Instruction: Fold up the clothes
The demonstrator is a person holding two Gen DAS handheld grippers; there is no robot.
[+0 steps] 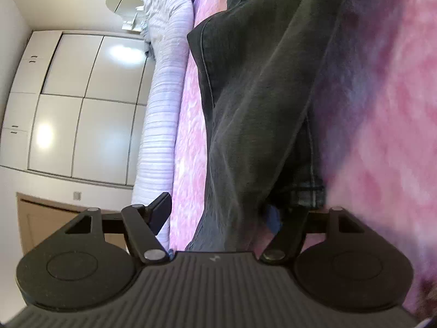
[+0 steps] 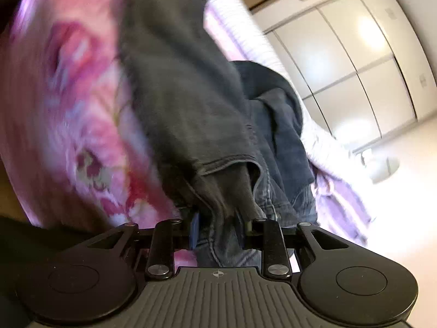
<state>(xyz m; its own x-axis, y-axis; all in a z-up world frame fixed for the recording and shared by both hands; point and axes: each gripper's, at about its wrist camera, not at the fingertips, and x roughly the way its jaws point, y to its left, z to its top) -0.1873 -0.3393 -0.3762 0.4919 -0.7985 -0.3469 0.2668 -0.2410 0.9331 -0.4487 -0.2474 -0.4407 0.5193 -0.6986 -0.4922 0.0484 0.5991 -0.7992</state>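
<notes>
A dark grey pair of trousers (image 1: 259,95) lies stretched along a pink floral blanket (image 1: 382,109). My left gripper (image 1: 229,214) stands wide over the near end of the trousers. Its left finger (image 1: 161,210) is clear of the cloth, and its right finger is half hidden beside the fabric. In the right wrist view the grey trousers (image 2: 177,87) run away from me, with their hemmed end (image 2: 226,164) bunched between the blue pads (image 2: 195,229). My right gripper (image 2: 218,231) is shut on that end. A blue denim garment (image 2: 281,125) lies just to the right.
A ribbed pale lilac quilt (image 1: 164,114) runs along the far edge of the bed. White wardrobe doors (image 1: 82,95) and a wooden door (image 1: 41,218) stand behind it. A bit of plaid cloth (image 1: 314,188) shows under the trousers.
</notes>
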